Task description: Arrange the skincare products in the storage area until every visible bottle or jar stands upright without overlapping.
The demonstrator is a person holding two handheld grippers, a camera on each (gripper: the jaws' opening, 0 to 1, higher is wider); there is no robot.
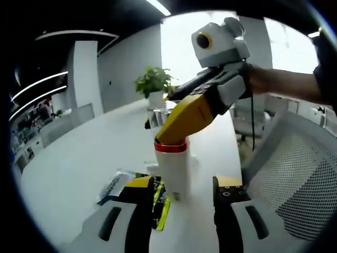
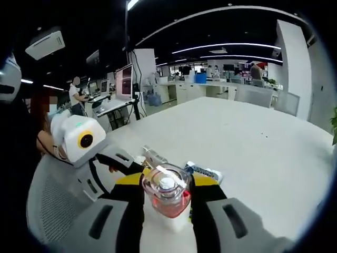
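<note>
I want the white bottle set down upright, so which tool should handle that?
Right. The right tool is already clamped on the white bottle with the red collar; the left tool is open below it.

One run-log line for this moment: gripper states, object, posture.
right gripper: shut on white bottle at its red-banded top | left gripper: open, flanking bottle base | bottle: upright on white table

Upright white bottle point(image 1: 173, 171), red band.
</note>
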